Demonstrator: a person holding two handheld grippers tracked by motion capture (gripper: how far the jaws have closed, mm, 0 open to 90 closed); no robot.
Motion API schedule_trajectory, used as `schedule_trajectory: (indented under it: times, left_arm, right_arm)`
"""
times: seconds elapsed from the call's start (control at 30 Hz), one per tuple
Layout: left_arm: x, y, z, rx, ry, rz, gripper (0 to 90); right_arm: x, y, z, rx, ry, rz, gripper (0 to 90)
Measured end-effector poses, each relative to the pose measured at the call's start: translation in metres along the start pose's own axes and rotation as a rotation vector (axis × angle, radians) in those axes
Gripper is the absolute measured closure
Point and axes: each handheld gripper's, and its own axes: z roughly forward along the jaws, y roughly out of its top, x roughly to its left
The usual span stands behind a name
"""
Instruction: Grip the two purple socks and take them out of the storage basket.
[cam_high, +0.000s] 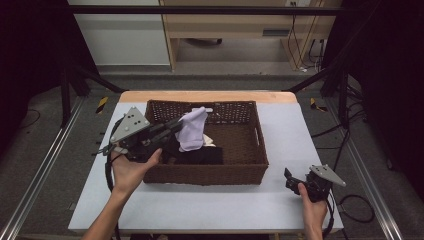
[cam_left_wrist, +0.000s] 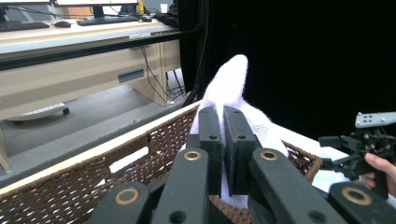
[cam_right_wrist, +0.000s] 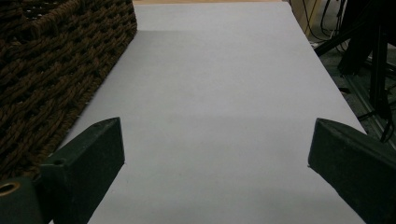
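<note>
White sock (cam_left_wrist: 229, 88) pinched in left gripper (cam_left_wrist: 223, 126), black cloth (cam_high: 200, 155) in basket (cam_high: 210, 172)

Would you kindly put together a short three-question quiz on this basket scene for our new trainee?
1. True or false: the left gripper is shut on the white sock.
2. Multiple choice: where is the right gripper? A) inside the basket B) over the bare table, to the right of the basket C) on the floor
3. Fill in: besides the white sock, the basket holds some ____ cloth.

Key:
1. True: in the left gripper view its jaws are pressed together on the sock, which hangs above the basket.
2. B: its jaws stand wide apart with nothing between them.
3. Black.
</note>
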Motion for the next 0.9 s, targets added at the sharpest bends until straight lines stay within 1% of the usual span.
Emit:
schedule_trajectory:
  times: [0.1, 0.3, 0.33, 0.47, 0.53, 0.6, 0.73, 0.9]
  left_arm:
    - [-0.002, -0.004, -0.009, -0.007, -0.003, -0.001, 86.5]
    - [-0.008, -0.011, -0.025, -0.011, -0.030, 0.002, 86.5]
    - [-0.008, -0.011, -0.025, -0.011, -0.030, 0.002, 86.5]
    - [-0.013, -0.018, -0.034, -0.006, -0.049, 0.010, 86.5]
    - [-0.015, -0.021, -0.038, -0.008, -0.058, 0.005, 86.5]
    - [-0.018, -0.026, -0.044, -0.009, -0.070, 0.002, 86.5]
    - [-0.023, -0.033, -0.055, -0.001, -0.083, 0.009, 86.5]
    - [-0.028, -0.048, -0.064, 0.016, -0.099, 0.002, 86.5]
  right_arm:
    - [0.000, 0.000, 0.000, -0.001, 0.000, 0.000, 4.1]
    - [0.000, 0.000, 0.000, -0.001, 0.001, -0.001, 4.1]
    - [0.000, 0.000, 0.000, 0.000, 0.001, -0.002, 4.1]
    - [0.000, 0.000, 0.000, 0.000, -0.001, 0.000, 4.2]
    - [0.000, 0.000, 0.000, 0.001, 0.000, -0.001, 4.2]
    - [0.000, 0.000, 0.000, 0.000, -0.001, -0.001, 4.2]
    - [0.000, 0.000, 0.001, 0.002, -0.003, -0.001, 4.2]
    - [0.000, 0.000, 0.000, 0.001, -0.006, -0.006, 4.2]
